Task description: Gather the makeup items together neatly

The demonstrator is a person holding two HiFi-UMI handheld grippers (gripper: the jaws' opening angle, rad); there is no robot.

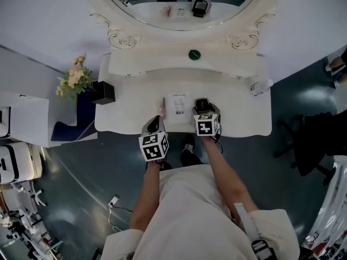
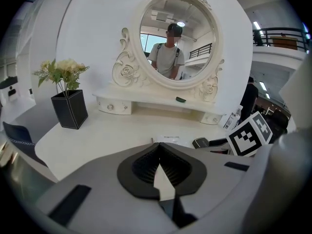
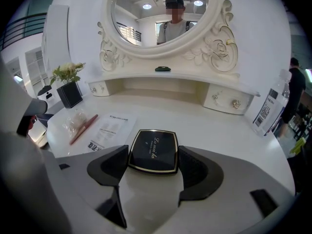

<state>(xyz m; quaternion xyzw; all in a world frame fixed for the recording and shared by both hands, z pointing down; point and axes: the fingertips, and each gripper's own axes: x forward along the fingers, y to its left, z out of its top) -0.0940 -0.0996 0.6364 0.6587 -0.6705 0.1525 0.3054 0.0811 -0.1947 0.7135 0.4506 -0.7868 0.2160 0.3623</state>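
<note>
Right gripper (image 3: pixel 153 156) clamps the black, gold-edged square compact (image 3: pixel 152 149) at the front of the white dressing table (image 1: pixel 135 99), just right of a white printed leaflet (image 3: pixel 111 128) and a pink pencil (image 3: pixel 84 128). Left gripper (image 2: pixel 159 152): jaws closed together, nothing between them.

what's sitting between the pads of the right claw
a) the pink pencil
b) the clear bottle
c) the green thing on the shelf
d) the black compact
d: in the right gripper view the black compact lies between the right claw's two pads, which close on its sides, while the pink pencil lies off to the left on the table.
</note>
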